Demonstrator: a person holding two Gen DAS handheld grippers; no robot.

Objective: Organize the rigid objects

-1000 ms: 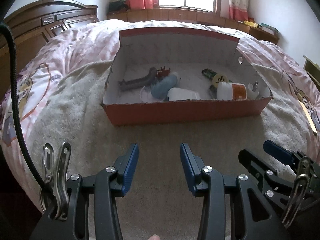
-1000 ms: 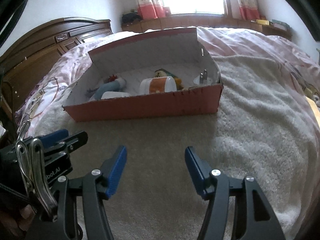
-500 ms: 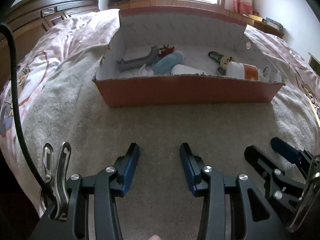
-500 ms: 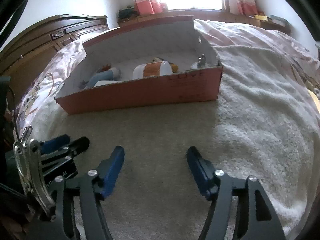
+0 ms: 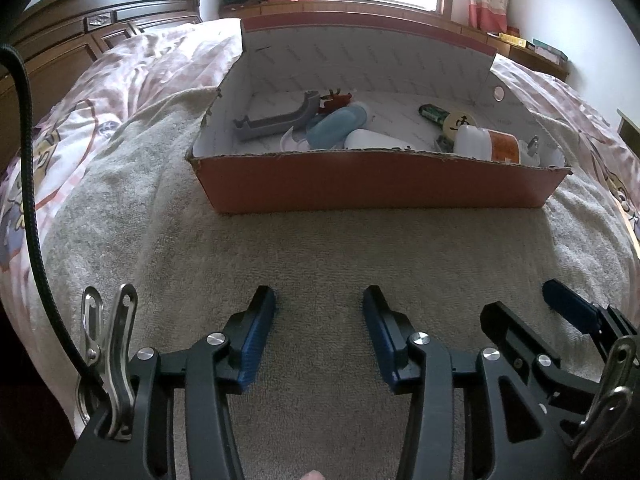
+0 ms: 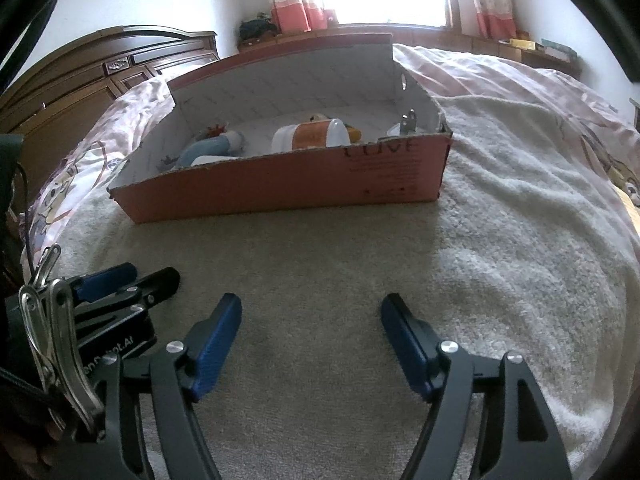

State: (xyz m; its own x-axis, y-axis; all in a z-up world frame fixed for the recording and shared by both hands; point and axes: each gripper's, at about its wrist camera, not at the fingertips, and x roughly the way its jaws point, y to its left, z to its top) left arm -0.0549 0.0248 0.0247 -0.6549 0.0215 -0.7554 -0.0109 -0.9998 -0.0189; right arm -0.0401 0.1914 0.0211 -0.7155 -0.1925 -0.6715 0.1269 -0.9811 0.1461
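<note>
Both grippers hang over the grey towel [image 5: 320, 248] on the bed, short of the box [image 5: 376, 184], and neither one has anything in it. The left gripper [image 5: 319, 334] has its jaws apart with bare towel between them, and they've just been opening a bit. The right gripper [image 6: 311, 342] is spread wider and has also just been opening, again nothing between the pads. All the stuff to sort is inside the box: a grey bracket [image 5: 276, 120] at the left, a blue case [image 5: 338, 126] next to it, a white piece [image 5: 374, 140] just in front of that, and an orange-banded bottle [image 5: 490, 146] on its side at the right, with a small white plug [image 6: 406, 124] in the corner. My guess at what goes wrong: the items are piled touching each other, so going for one will probably nudge its neighbour, and the bottle looks like it'd roll. The near wall is tall enough to catch a finger on the way in, and the soft bedding means the box could shift or tip if pushed. Readable text: handwritten "LOVE" on the box front, partly cut by the rim, some tiny print below it I can't read, and "bot.AI" on the left gripper's body in the right view.
</note>
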